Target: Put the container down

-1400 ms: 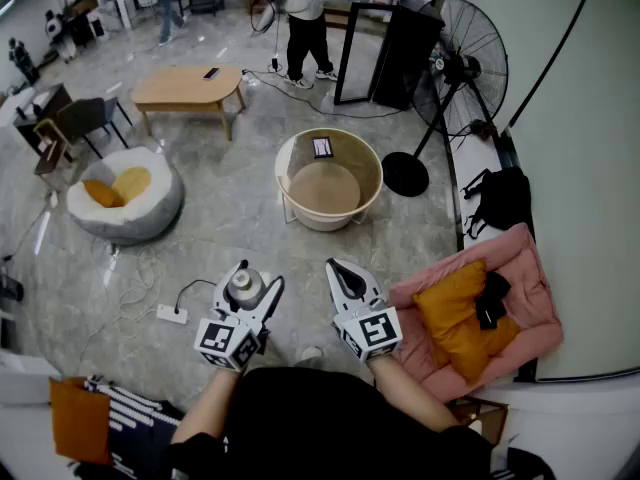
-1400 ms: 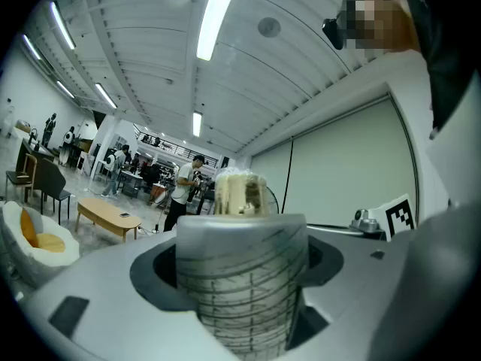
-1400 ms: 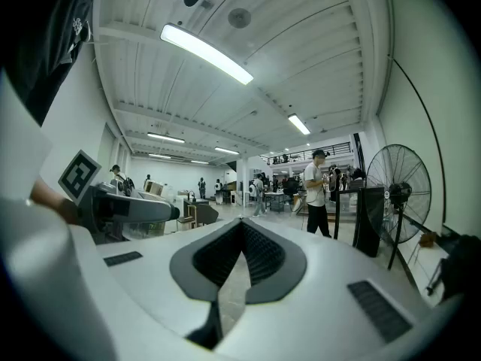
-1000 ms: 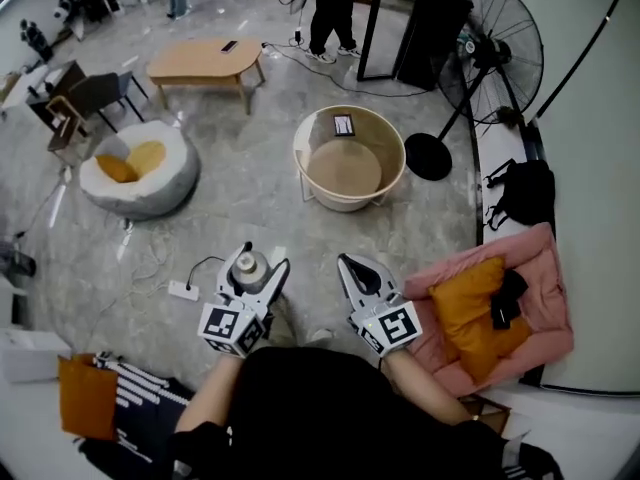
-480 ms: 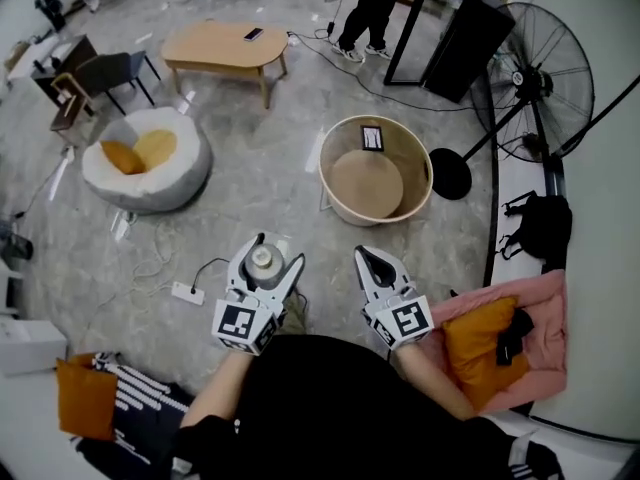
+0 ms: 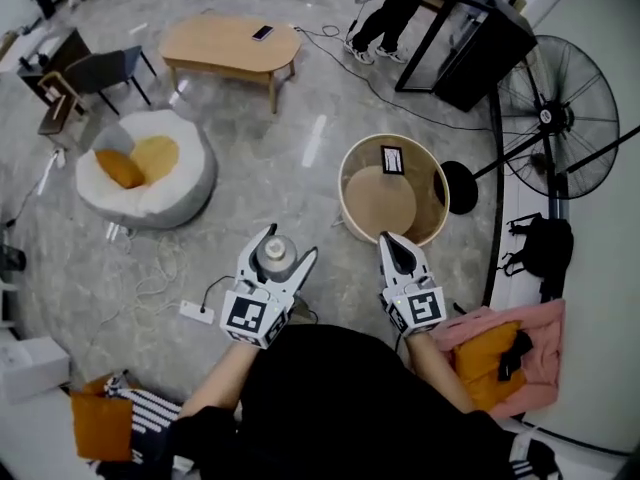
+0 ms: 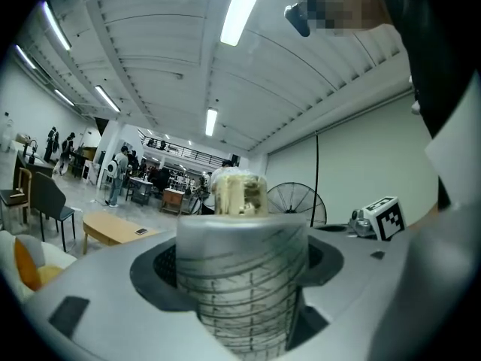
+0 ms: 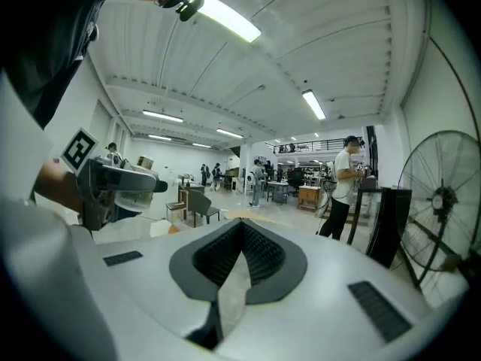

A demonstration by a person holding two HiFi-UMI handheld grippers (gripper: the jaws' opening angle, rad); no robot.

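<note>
Grey stone floor (image 6: 250, 178), big open workshop. The left gripper (image 6: 287, 245) pinches a clear ribbed plastic container (image 6: 274, 255) up off the ground, while the right gripper (image 6: 390, 241) has its jaws pressed together, empty, near a round beige tub (image 6: 343, 186).

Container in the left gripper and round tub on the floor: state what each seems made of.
Clear cylindrical container: probably translucent plastic, smooth; its wall looks see-through, with dark printed lines. Round beige tub: matte cream wall, tan wood-like bottom; material uncertain.
</note>
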